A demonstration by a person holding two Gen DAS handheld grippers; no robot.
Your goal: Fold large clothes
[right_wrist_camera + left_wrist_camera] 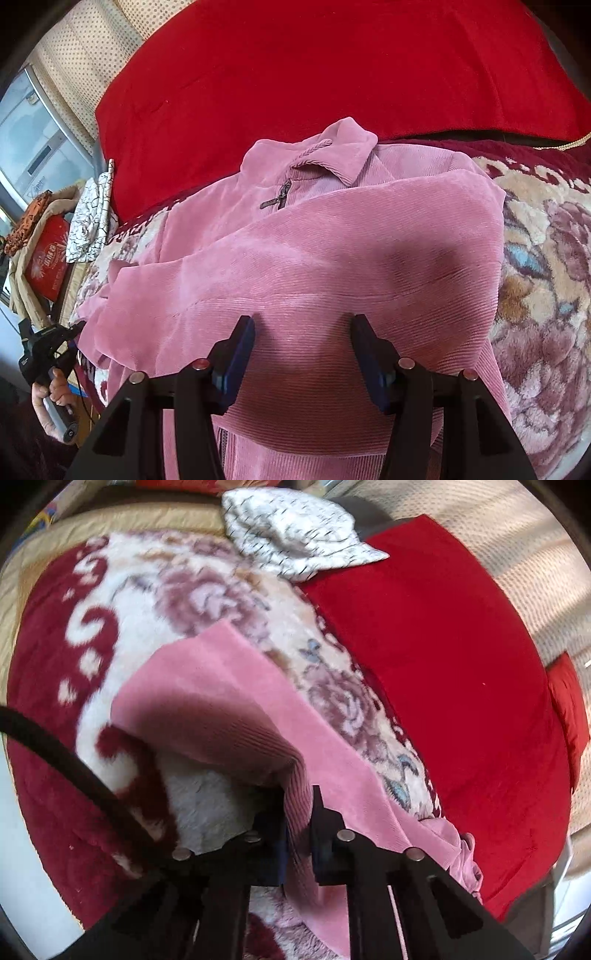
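Observation:
A pink corduroy jacket (295, 258) with a collar and a zipper lies on a floral blanket (546, 258), one part folded across its front. In the left wrist view my left gripper (297, 812) is shut on a fold of the pink jacket (207, 701) and holds it lifted above the blanket (147, 602). My right gripper (303, 339) is open, its two fingers spread just above the folded jacket and holding nothing. The left gripper also shows in the right wrist view (48, 347), at the far left in a hand.
A red cushion (314, 74) lies beyond the jacket and shows in the left wrist view (443, 664) on the right. A white patterned cloth (295, 531) lies at the far end of the blanket. A red box (48, 266) and clutter stand at the left.

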